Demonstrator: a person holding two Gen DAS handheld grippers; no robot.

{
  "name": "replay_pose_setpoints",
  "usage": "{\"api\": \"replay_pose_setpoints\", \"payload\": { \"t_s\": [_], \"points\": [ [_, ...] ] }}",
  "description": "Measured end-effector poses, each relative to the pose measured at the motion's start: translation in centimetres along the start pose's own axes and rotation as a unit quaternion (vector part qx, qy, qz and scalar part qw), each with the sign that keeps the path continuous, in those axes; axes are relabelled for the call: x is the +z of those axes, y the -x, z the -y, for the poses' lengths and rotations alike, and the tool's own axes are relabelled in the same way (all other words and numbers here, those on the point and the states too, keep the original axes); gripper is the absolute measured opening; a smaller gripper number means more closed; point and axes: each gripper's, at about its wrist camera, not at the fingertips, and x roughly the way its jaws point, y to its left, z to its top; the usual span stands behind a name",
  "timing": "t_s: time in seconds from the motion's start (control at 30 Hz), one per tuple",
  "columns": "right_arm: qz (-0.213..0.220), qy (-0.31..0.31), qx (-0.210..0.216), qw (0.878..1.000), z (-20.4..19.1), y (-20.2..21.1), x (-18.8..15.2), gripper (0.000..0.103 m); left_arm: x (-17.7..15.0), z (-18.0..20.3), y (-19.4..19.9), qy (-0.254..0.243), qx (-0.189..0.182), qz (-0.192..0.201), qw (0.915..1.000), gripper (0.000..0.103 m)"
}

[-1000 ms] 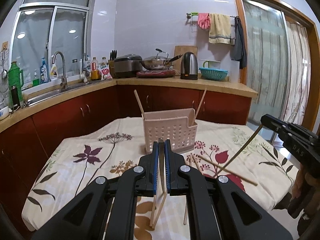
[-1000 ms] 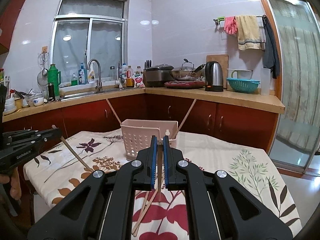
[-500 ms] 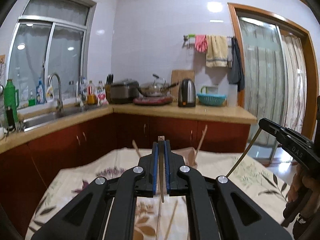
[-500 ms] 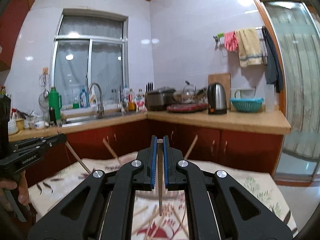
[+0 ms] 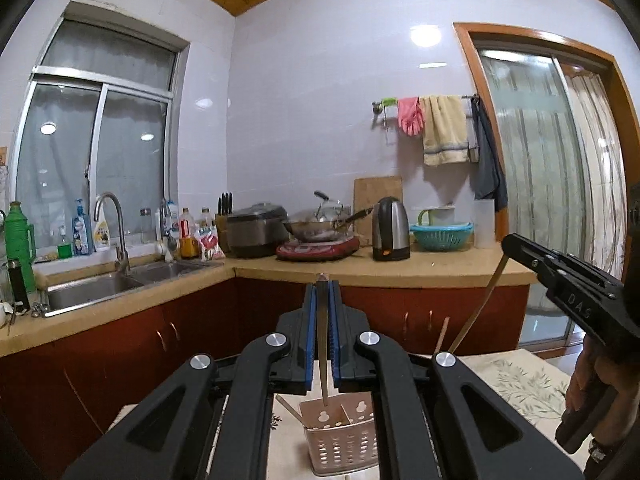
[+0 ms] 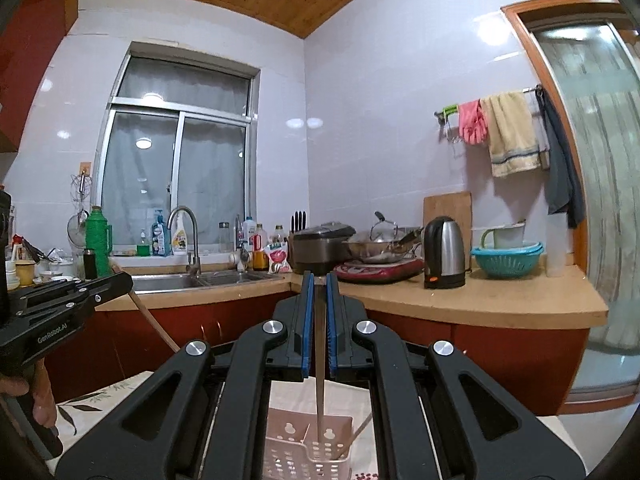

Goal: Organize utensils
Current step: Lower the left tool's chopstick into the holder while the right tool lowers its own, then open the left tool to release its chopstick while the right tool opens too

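Clamped tightly in each gripper (image 5: 322, 312) (image 6: 318, 312), a chopstick (image 5: 322, 360) (image 6: 319, 372) is held above the basket (image 5: 344, 440); its rim could be struck by a swinging tip.

We stand in a home kitchen: beyond the jaws runs a tan L-shaped countertop (image 5: 400, 276) on red-brown cabinets, with a steel sink (image 5: 96, 284) left of them and a steel electric kettle (image 5: 391, 228) and wok (image 5: 320, 228) ahead.
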Motion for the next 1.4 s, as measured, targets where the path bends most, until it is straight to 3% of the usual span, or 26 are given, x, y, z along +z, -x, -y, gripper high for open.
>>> {"api": "replay_pose_setpoints", "payload": {
  "t_s": [0.4,0.47,0.53,0.63,0.83,1.07,1.4],
  "points": [
    [-0.099,-0.034,-0.001,0.995,1.3,-5.2,-7.0,0.007,-5.8,-0.6,-5.2,0.022,-0.014,-0.088,0.9958,0.007],
    [-0.102,-0.039,-0.008,0.994,1.5,-5.1,-7.4,0.009,-6.0,-0.5,-5.3,0.023,-0.012,-0.094,0.9953,0.010],
    [-0.107,-0.043,-0.010,0.993,1.6,-4.9,-7.5,0.013,-6.2,-0.7,-5.2,0.027,-0.008,-0.099,0.9947,0.028],
    [-0.100,-0.044,-0.018,0.994,1.6,-3.7,-7.2,0.031,-6.3,-1.0,-4.6,0.037,-0.002,-0.097,0.9946,0.048],
    [-0.091,-0.033,-0.034,0.995,1.6,-0.8,-6.0,0.038,-6.2,-1.0,-2.3,0.040,0.010,-0.096,0.9945,0.065],
    [-0.103,-0.016,-0.045,0.994,0.9,4.3,-6.9,0.038,-7.8,-0.3,1.1,0.040,0.018,-0.109,0.9931,0.070],
    [-0.165,0.000,-0.057,0.985,0.5,11.0,-13.4,0.038,-13.1,0.7,4.9,0.064,0.021,-0.162,0.9844,0.070]
  ]
}}
